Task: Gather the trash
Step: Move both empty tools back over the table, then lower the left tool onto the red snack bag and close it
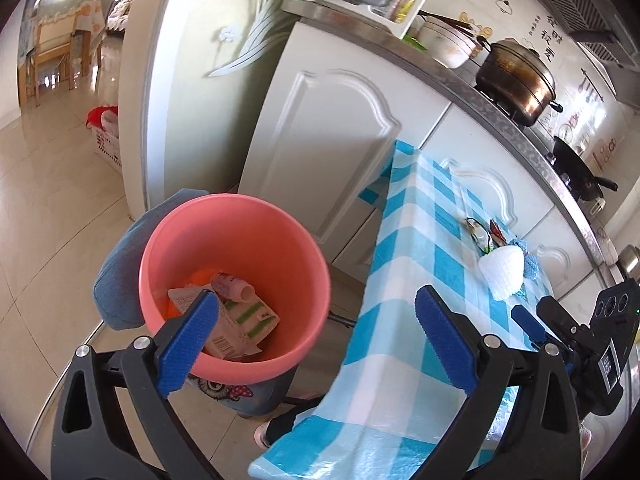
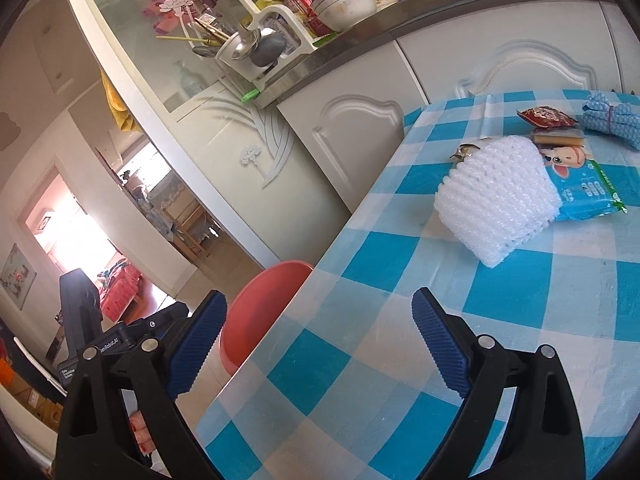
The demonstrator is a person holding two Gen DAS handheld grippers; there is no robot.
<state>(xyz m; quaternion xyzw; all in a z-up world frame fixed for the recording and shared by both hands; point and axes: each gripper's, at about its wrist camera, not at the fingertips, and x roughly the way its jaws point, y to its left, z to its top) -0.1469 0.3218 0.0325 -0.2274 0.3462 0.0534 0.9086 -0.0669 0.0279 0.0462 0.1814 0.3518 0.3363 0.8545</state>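
Trash is split between 2 places, and the job reads as roughly half done.

Table (image 2: 500, 320), under a blue-and-white checked cloth, carries the uncollected items near its far end, close to the white cabinet doors (image 1: 340, 152).

Pink bucket (image 1: 234, 280) stands on a low stool just beside the table's edge. It already holds a flattened carton (image 1: 240, 326), a small pink bottle (image 1: 232, 284) and something orange beneath them.

White foam net sleeve (image 2: 498, 206) is the largest loose piece on the cloth. It rests partly over a blue wipes packet (image 2: 588, 192).

Red snack wrapper (image 2: 546, 116) lies behind the sleeve, with a small dark wrapper (image 2: 558, 136) touching it. A blue bundled cloth (image 2: 614, 122) sits beside these; whether it counts as trash cannot be told.

Left gripper (image 1: 312, 338) hangs over the gap between bucket and table, released, nothing between its pads.

Right gripper (image 2: 320, 344) is over the near table edge, also released and unloaded, aimed toward the foam sleeve.

Judgement: at least 4 pieces remain to be carried across.
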